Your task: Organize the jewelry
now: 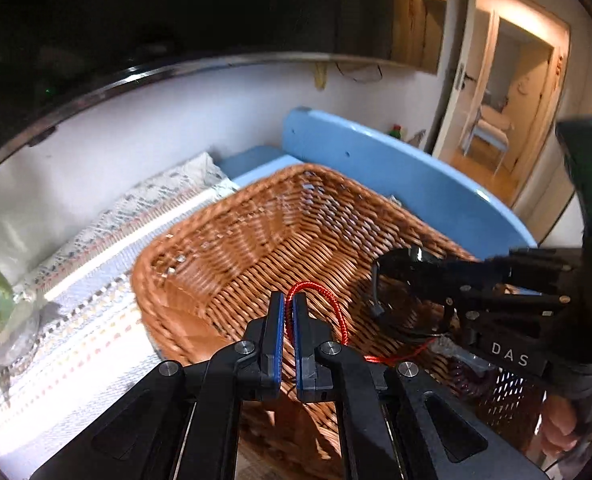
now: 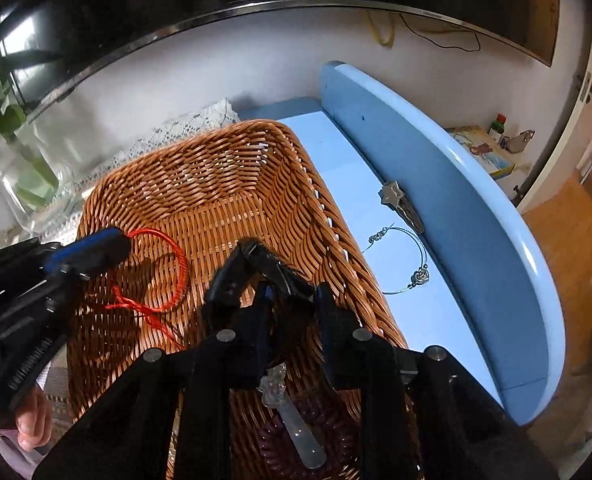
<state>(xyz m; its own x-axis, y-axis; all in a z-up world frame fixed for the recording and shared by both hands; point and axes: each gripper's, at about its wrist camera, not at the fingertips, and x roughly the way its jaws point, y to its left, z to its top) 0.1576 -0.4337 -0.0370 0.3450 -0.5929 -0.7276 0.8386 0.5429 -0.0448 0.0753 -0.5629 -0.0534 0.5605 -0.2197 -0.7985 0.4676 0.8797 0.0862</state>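
Observation:
My left gripper (image 1: 289, 300) is shut on a red cord bracelet (image 1: 336, 308), whose loop hangs over the wicker basket (image 1: 155, 264). From the right wrist view the same left gripper (image 2: 123, 240) enters from the left, and the red bracelet (image 2: 175, 268) dangles just above the basket floor. My right gripper (image 2: 296, 300) is over the basket's (image 2: 336, 220) near right side, shut on black sunglasses (image 2: 251, 264). In the left wrist view that right gripper (image 1: 448, 304) holds the sunglasses (image 1: 400, 268) above the basket's right part.
A clear hair clip (image 2: 287, 412) and a dark red coil tie (image 2: 336, 440) lie in the basket's near end. On the blue shelf (image 2: 476, 240) lie a silver bracelet (image 2: 416, 272) and a key (image 2: 400, 200). A glass vase with leaves (image 2: 27, 184) stands at left.

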